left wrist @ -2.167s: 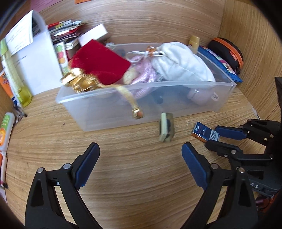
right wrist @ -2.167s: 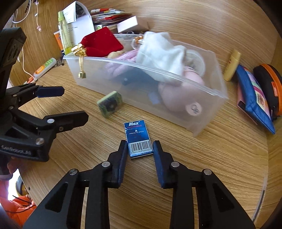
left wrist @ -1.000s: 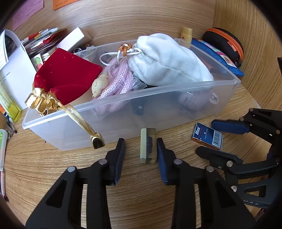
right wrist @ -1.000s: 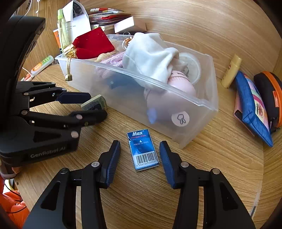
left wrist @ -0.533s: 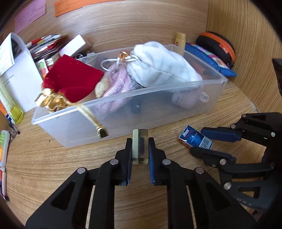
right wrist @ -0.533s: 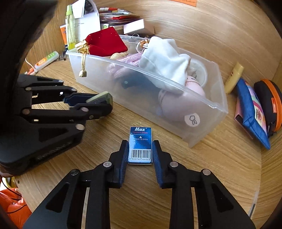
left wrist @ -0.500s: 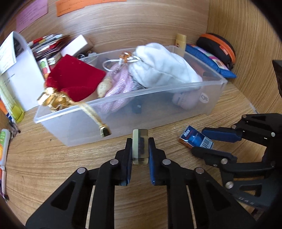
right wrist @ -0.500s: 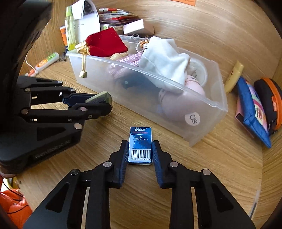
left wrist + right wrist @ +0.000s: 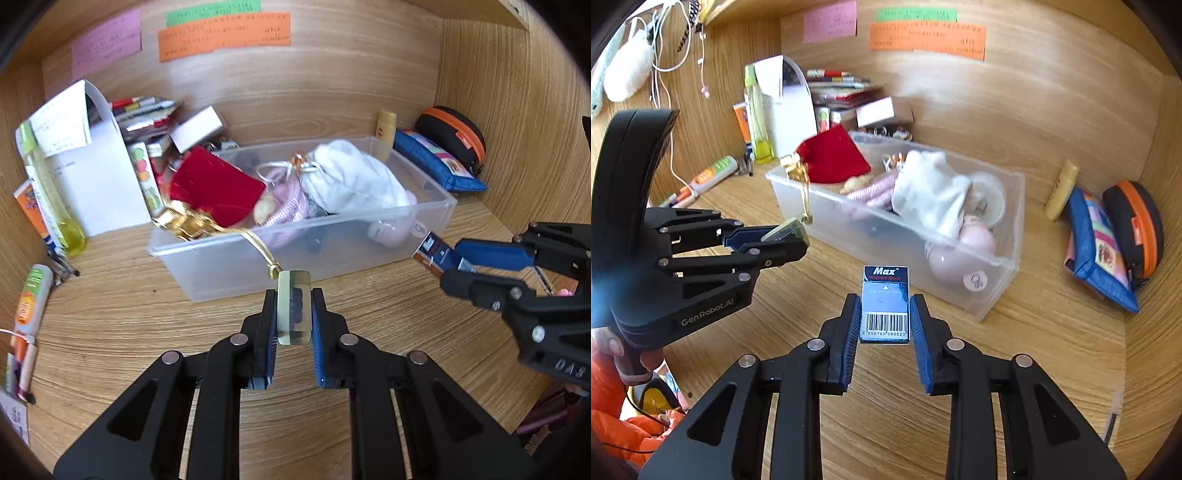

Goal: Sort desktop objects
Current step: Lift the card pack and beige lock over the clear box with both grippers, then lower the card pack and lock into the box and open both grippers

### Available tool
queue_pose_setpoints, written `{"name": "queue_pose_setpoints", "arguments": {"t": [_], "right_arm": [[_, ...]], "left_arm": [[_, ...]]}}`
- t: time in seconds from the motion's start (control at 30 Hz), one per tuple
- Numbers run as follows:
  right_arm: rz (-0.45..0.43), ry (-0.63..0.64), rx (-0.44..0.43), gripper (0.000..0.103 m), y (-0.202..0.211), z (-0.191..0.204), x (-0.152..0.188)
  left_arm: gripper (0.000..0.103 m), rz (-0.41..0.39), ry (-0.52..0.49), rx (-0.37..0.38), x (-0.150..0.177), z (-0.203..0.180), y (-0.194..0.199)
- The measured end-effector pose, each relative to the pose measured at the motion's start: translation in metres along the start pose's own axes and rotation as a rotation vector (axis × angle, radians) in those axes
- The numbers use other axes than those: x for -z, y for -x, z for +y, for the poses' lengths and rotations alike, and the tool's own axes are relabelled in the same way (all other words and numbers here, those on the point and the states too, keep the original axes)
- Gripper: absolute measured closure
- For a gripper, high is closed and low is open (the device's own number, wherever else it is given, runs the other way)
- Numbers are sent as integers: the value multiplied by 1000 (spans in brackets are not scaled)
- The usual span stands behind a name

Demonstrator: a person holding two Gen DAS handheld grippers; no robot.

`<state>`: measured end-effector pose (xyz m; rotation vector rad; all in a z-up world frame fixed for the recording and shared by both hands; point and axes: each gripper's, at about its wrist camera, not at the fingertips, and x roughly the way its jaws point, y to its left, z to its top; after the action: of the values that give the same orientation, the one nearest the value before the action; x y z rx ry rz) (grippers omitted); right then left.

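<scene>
Clamping a yellowish block (image 9: 293, 308), the left hand-held gripper (image 9: 294, 325); the right hand-held gripper (image 9: 885, 321) grips a blue box (image 9: 885, 304).

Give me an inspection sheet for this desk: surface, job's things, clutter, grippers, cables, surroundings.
Surface: wooden desk, bare grain in front of the bin.
Job's things: clear plastic bin holding a red velvet pouch and a white cloth bag; translucent block and blue Max box both held.
Clutter: blue zip pouch, black-and-orange case, yellow tube, paper stack.
Grippers: left gripper jaws clamped on the block; right gripper jaws clamped on the box.
Cables: white cords hanging at upper left.
Surroundings: wood panel walls, coloured sticky notes; a hand on the left handle.
</scene>
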<state>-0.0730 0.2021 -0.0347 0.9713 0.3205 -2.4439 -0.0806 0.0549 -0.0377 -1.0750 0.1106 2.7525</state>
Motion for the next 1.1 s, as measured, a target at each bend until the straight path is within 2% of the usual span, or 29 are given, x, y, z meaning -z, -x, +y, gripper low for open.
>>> {"name": "queue_pose_setpoints", "arguments": {"t": [0.23, 0.43, 0.73, 1.1], "right_arm": [[-53, -25, 20, 78, 12, -8, -15], [-90, -51, 41, 78, 19, -22, -30], [-116, -101, 52, 78, 12, -48, -51], [-91, -137, 47, 78, -18, -69, -67]], "left_arm": [[88, -57, 8, -24, -10, 15, 25], [88, -92, 27, -7, -27, 26, 33], [88, -103, 30, 24, -51, 31, 22], [88, -82, 16, 70, -76, 24, -6]]}}
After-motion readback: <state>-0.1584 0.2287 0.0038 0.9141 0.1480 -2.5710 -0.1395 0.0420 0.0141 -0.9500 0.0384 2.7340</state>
